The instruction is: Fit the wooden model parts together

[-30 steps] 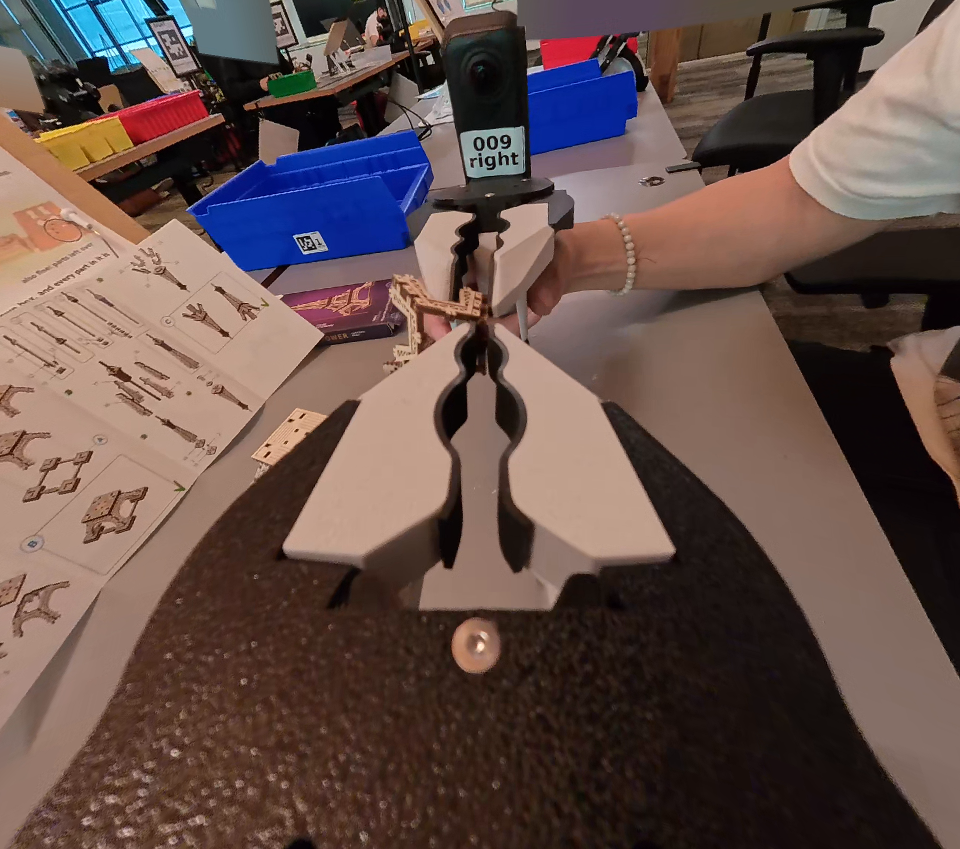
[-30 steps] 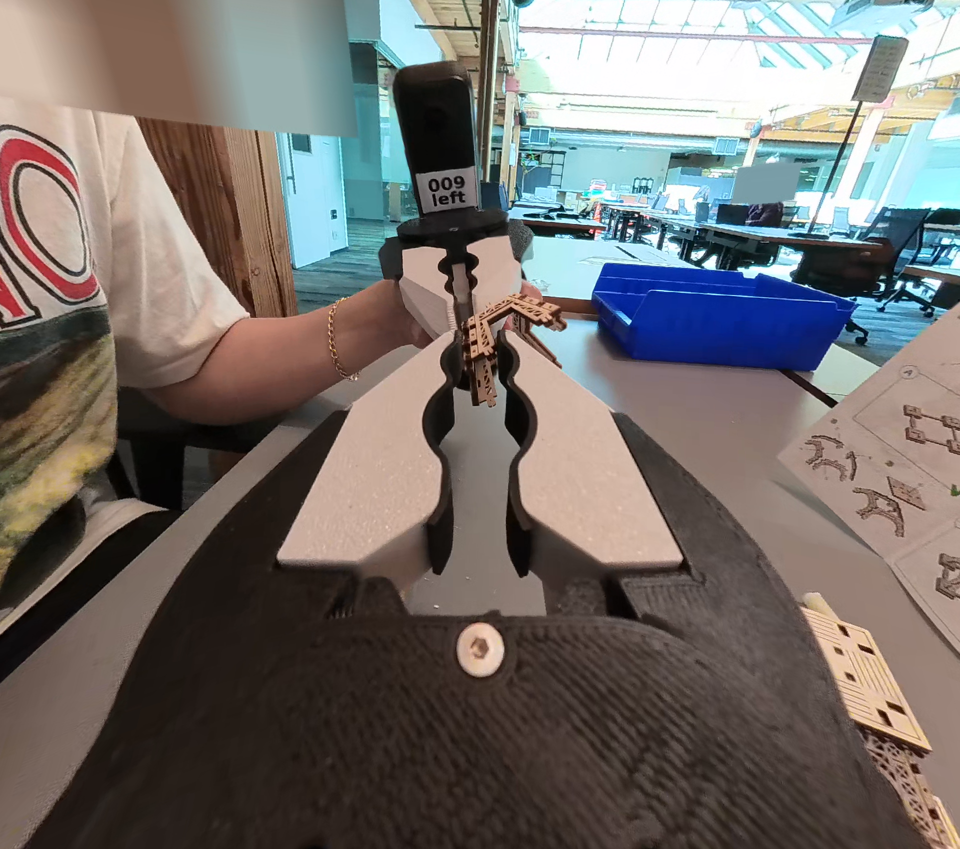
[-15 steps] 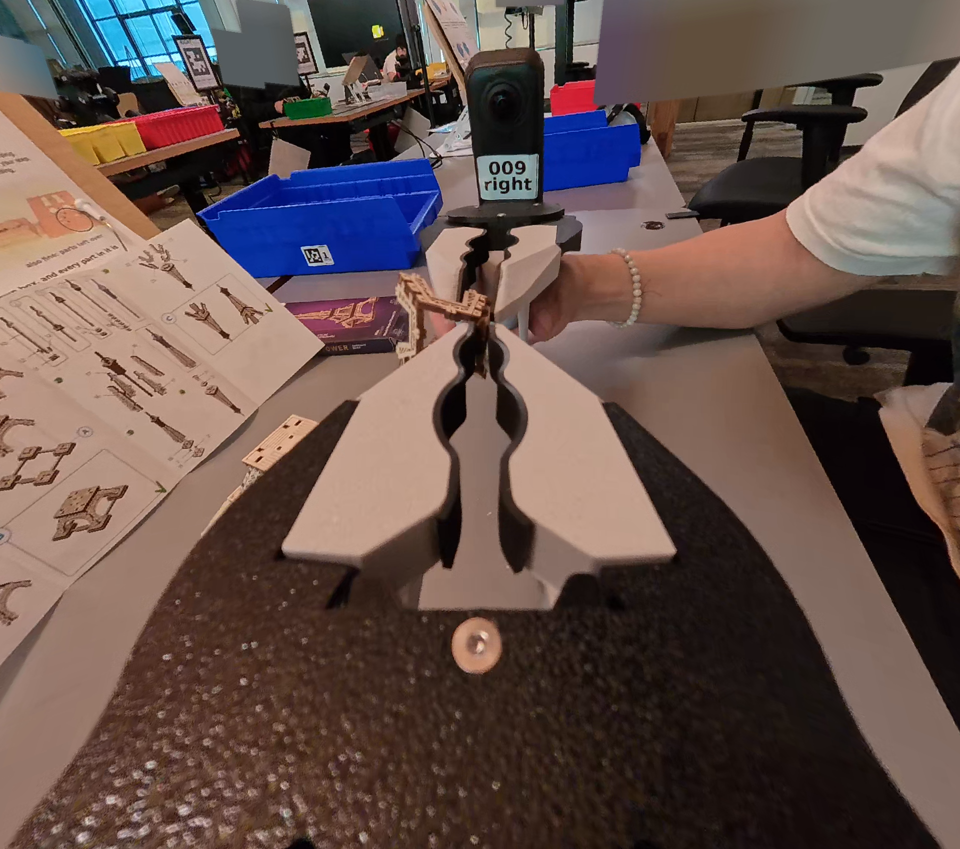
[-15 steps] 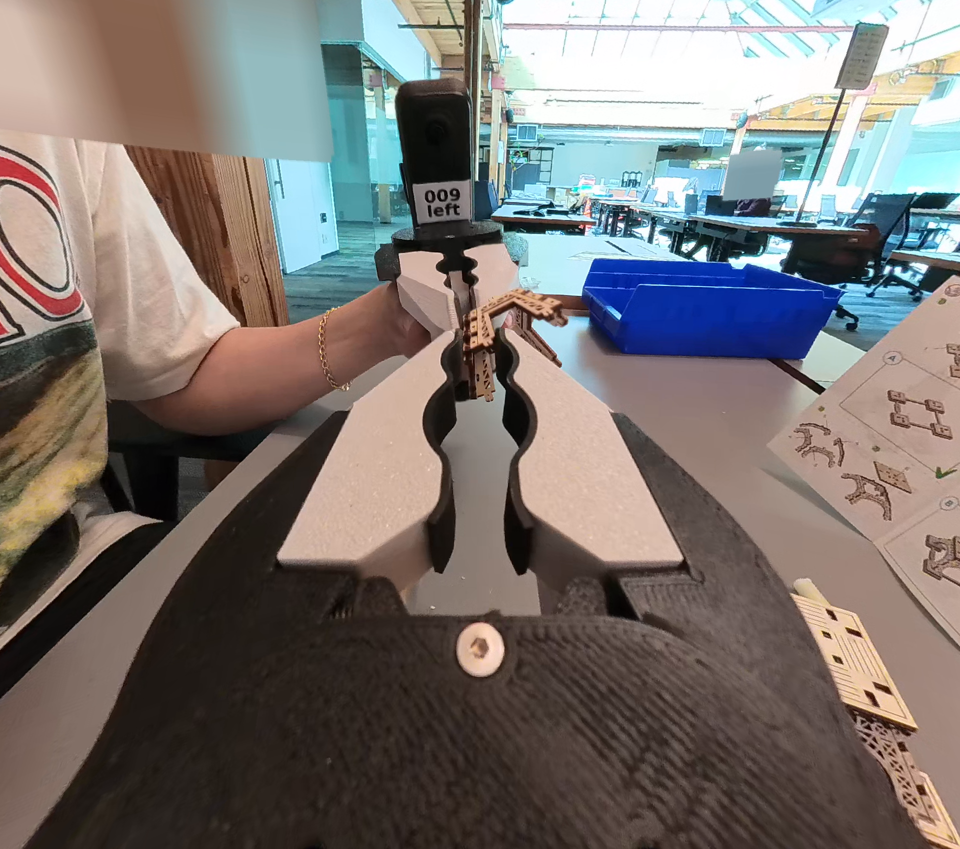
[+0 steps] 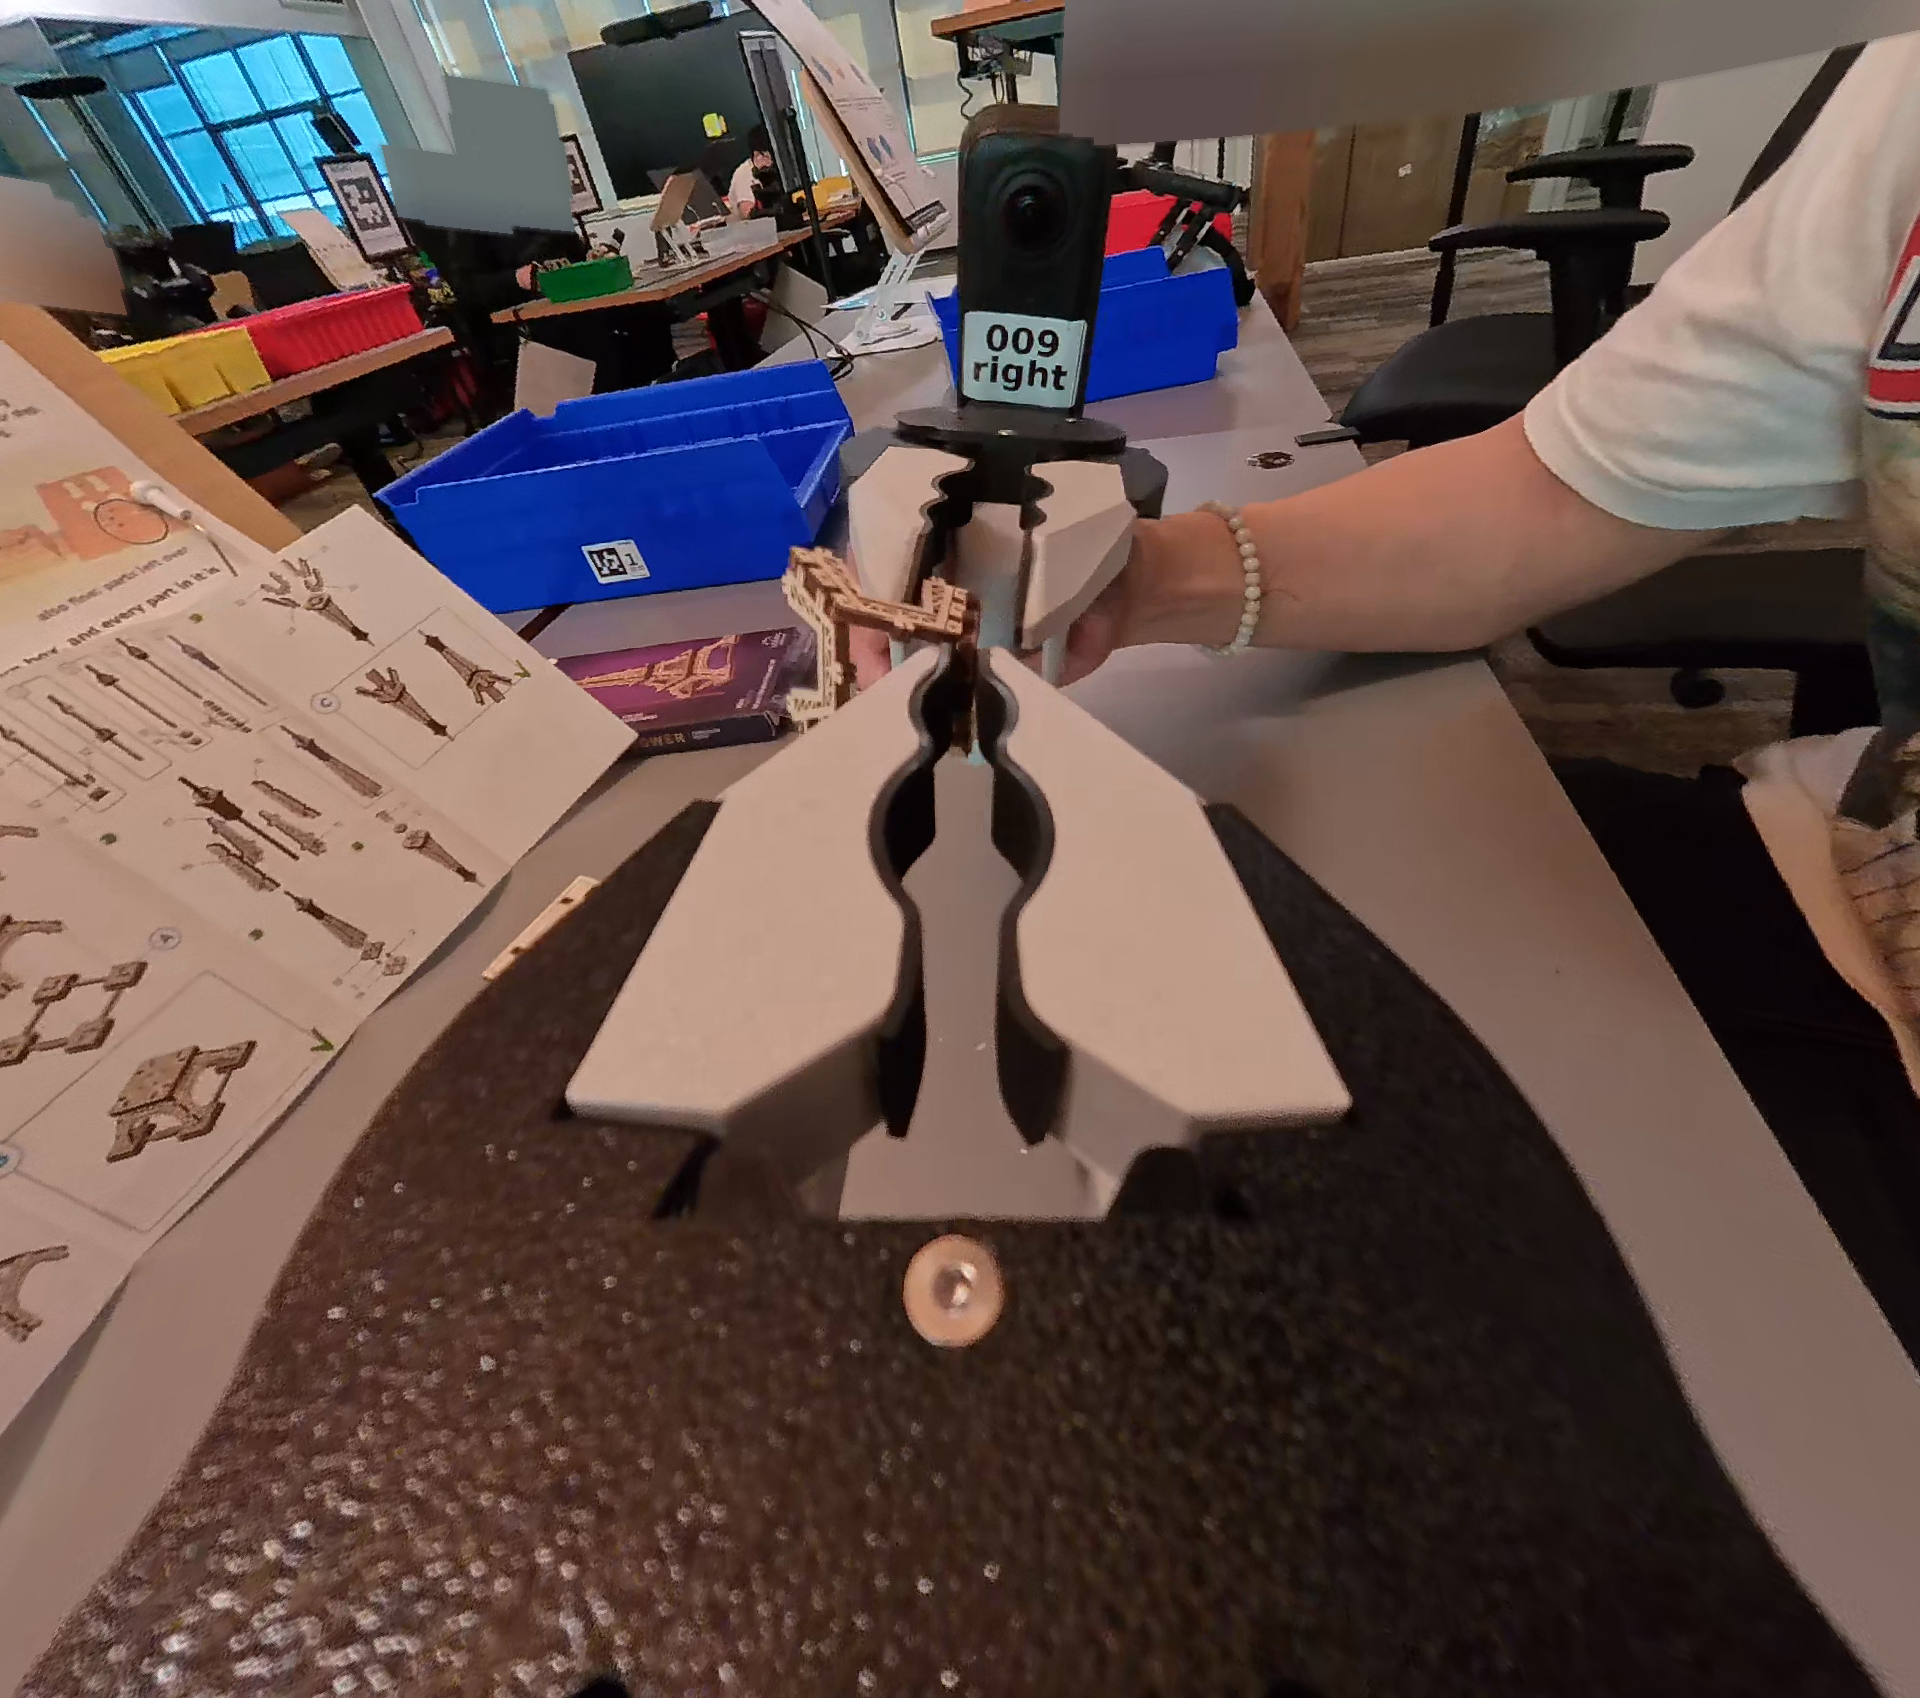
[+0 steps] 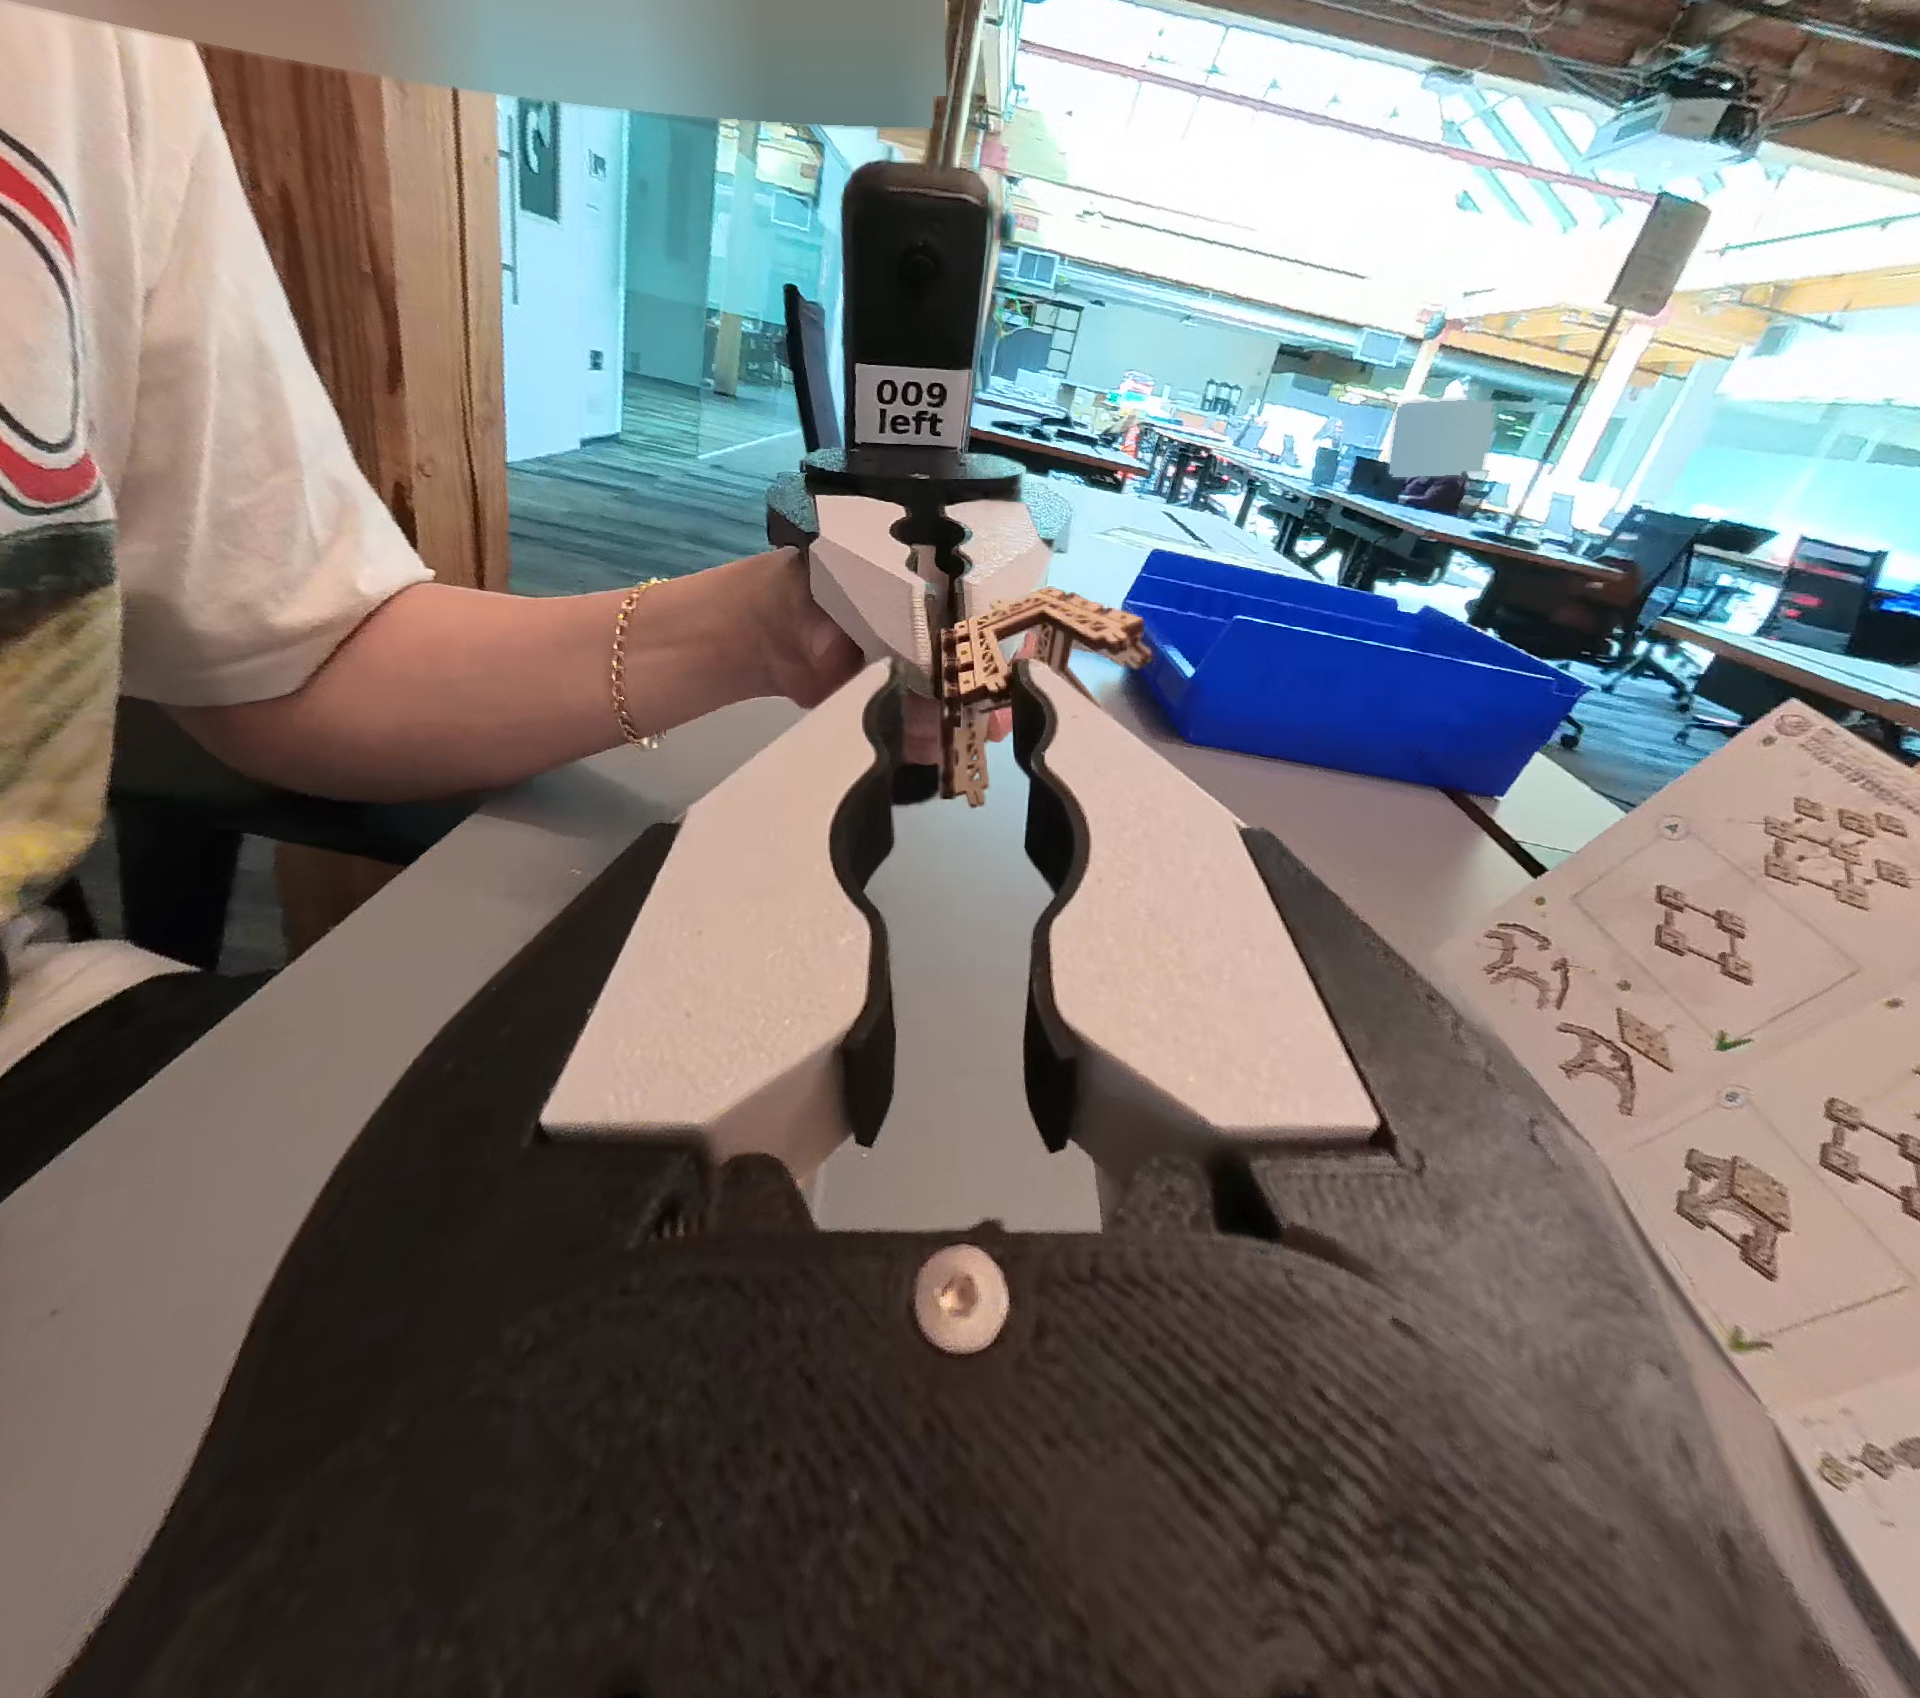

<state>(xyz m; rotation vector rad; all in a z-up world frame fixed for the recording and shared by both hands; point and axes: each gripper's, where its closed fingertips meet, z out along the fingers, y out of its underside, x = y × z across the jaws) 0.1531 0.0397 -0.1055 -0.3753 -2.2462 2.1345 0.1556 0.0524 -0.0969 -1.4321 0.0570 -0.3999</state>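
Observation:
A small angled wooden model part is held in the air between the two grippers, which face each other tip to tip. My left gripper is shut on the lower strip of the part. In the right wrist view the left gripper pinches the part from the far side. My right gripper is open. Its fingertips stand either side of the part's hanging strip with a gap on both sides. In the left wrist view the right gripper shows with its fingers spread.
A grey table lies below. An instruction sheet is on the left, a purple box and a blue bin behind. A flat wooden piece lies by the sheet. The right wrist view shows the bin and the sheet. My left and right fingertips are right by each other.
My right gripper has opened and let go of the wooden part. My left gripper keeps hold of it. Both grippers stay tip to tip, and both views have tilted up a little.

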